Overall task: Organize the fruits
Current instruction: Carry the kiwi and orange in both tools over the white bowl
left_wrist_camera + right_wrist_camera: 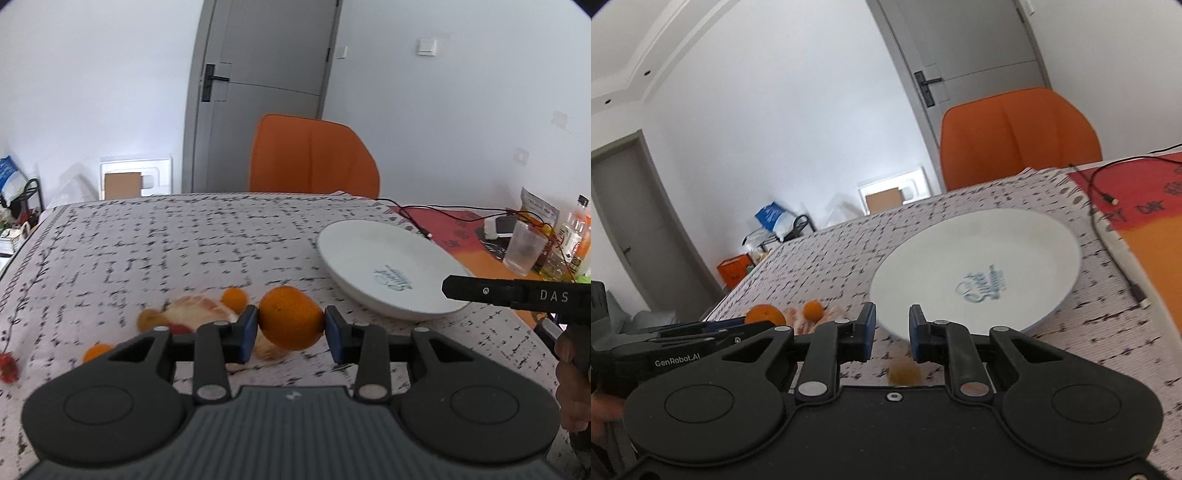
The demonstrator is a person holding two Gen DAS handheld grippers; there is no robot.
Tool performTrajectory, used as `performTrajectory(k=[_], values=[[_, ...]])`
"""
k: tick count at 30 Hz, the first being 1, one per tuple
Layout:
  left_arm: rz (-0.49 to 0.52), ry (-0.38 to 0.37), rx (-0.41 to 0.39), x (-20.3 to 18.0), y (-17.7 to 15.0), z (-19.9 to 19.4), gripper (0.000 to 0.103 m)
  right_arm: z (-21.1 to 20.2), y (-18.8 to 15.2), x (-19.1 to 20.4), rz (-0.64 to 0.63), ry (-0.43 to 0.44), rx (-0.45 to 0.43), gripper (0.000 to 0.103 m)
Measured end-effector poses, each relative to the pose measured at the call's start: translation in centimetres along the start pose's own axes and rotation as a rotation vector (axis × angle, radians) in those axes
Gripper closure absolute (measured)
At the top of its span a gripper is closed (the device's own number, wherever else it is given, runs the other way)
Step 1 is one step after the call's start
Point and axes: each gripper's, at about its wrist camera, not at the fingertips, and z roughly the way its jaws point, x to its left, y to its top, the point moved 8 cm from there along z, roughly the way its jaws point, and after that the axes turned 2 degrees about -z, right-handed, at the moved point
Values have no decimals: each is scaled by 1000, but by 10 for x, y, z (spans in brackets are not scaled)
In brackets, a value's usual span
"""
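Left gripper [291, 325]: blue pads pinching round orange mandarin [291, 318] across its middle, at 9 o'clock from white ceramic plate [354, 243]. Light, soft-skinned, bruisable; hold gently. Right gripper [892, 328]: pressed together, empty.

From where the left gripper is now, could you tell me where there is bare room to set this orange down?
The white plate is empty, so its whole middle is free. The cloth between the plate and the chair is bare too, as is the far left stretch of the table. It is crowded below the orange, where the other fruit is clustered.
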Motion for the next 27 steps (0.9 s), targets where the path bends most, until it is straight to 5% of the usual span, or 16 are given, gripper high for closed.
performTrajectory(k=[8,20,25,27], values=[[25,-25,-3,-22,7,12,65,-6,0,-14,13,-6,-5,90],[1,13,-17,-6,7,1,65,7,-19,4,-7,58,70,82],[-19,22,-16,6,4,-4,65,15,-28,13,-32,56,107,45],[-25,26,-17,9,3,-5,65,18,-34,15,-42,41,122,43]])
